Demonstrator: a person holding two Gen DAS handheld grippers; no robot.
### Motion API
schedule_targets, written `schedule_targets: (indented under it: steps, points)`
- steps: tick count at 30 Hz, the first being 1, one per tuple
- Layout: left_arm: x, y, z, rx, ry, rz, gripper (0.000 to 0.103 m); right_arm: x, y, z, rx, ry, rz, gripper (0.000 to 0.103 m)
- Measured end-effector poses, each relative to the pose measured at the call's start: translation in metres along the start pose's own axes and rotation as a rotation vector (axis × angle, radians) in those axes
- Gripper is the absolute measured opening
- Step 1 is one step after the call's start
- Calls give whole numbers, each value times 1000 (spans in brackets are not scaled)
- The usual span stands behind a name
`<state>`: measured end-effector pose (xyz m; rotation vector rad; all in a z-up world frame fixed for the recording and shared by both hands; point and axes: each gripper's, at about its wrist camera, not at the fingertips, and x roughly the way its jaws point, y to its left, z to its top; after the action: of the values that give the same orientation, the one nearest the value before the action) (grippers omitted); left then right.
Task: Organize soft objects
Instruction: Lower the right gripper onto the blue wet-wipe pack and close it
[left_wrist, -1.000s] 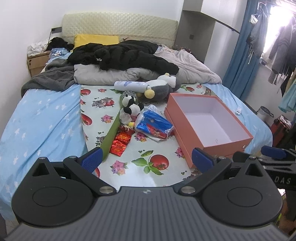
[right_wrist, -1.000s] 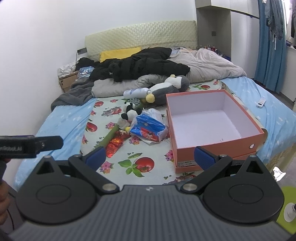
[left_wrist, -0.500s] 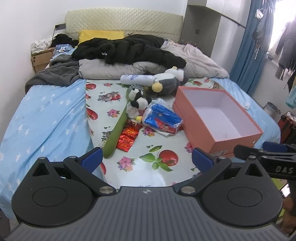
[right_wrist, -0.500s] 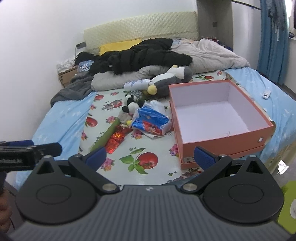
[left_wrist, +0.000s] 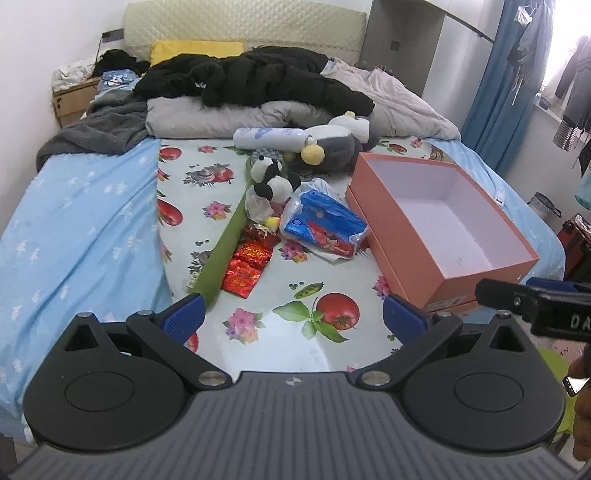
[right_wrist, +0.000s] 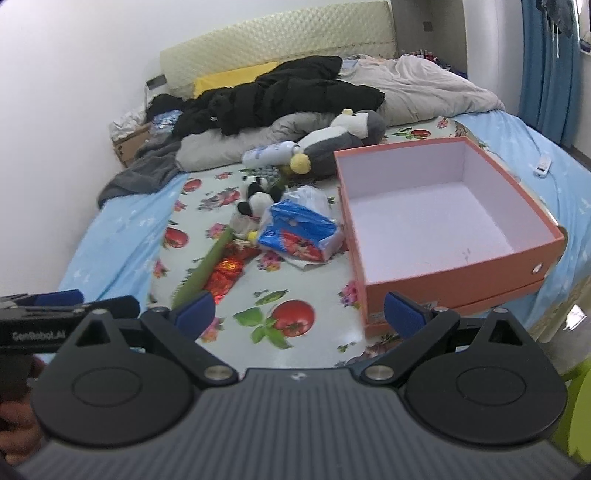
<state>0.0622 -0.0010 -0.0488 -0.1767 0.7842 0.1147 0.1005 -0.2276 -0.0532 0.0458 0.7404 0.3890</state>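
Left gripper (left_wrist: 293, 317) and right gripper (right_wrist: 300, 315) gape wide, empty, over the bed's near edge; box (left_wrist: 491, 275) unfilled; "GenRobot.AI" readable.

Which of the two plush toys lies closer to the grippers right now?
The small black-and-white panda plush, atop the pile beside the blue packet. The big grey penguin plush lies farther back, by the box's far corner.
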Motion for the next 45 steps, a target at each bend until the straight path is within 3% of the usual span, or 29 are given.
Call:
schedule_targets:
  steps: [5,21,24,26,31,37,45]
  points:
    - [32,3,9,19,9,1,103,26,-3,16,-30,1,-40,100]
    - [150,9,35,144,85,-21,102,133,0,65,-170,139,52,100]
    - [175,15,37,155,111,-27,100,155,4,75,-207,146,61,90]
    - [192,19,38,158,135,-39,95,170,8,81,-234,152,74,71]
    - [232,25,40,221,157,-22,94,220,17,95,-265,196,104,70]
    - [271,33,40,292,187,-24,89,274,25,100,-321,253,76,65]
    - [310,37,41,377,215,-17,84,323,31,102,-414,263,28,65]
